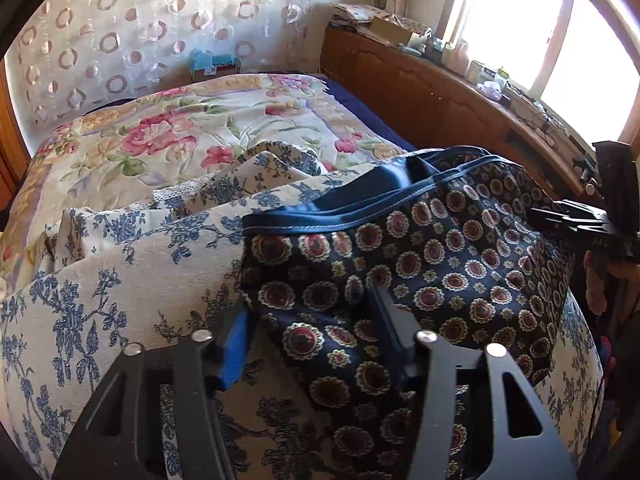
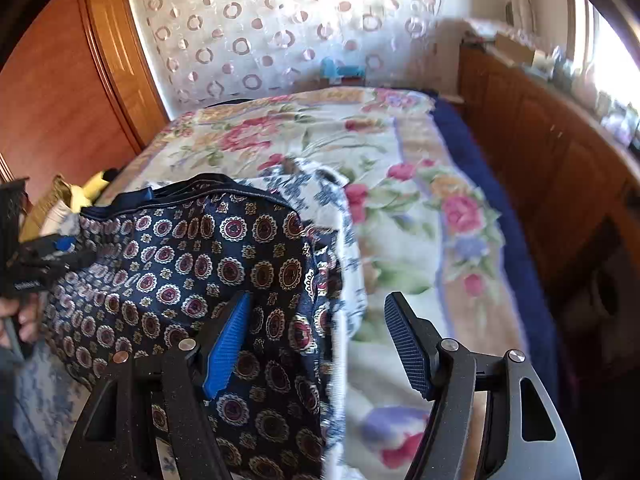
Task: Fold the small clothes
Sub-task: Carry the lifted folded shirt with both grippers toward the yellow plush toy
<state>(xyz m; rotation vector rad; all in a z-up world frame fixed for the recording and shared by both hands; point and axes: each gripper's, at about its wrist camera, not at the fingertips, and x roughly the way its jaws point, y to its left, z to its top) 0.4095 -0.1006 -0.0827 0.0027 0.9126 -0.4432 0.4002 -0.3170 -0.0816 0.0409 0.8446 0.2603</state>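
A navy garment with red and cream medallions and a plain blue waistband (image 1: pixel 420 264) lies over a white cushion with blue flowers (image 1: pixel 120 264) on the bed. My left gripper (image 1: pixel 312 320) is open, its fingers straddling the garment's left part, the right finger partly under cloth. The garment also shows in the right wrist view (image 2: pixel 192 264). My right gripper (image 2: pixel 320 332) is open at the garment's right edge, its left pad (image 2: pixel 228 340) over the cloth, its right pad (image 2: pixel 408 344) over the bedspread. The right gripper shows at the right edge of the left view (image 1: pixel 592 232).
A floral bedspread (image 2: pixel 400 200) covers the bed, with a blue sheet edge (image 2: pixel 500 208) on the right. A wooden cabinet (image 1: pixel 420 92) with clutter runs under the window. A wooden door (image 2: pixel 60 92) stands left. A curtain with rings (image 1: pixel 140 28) hangs behind.
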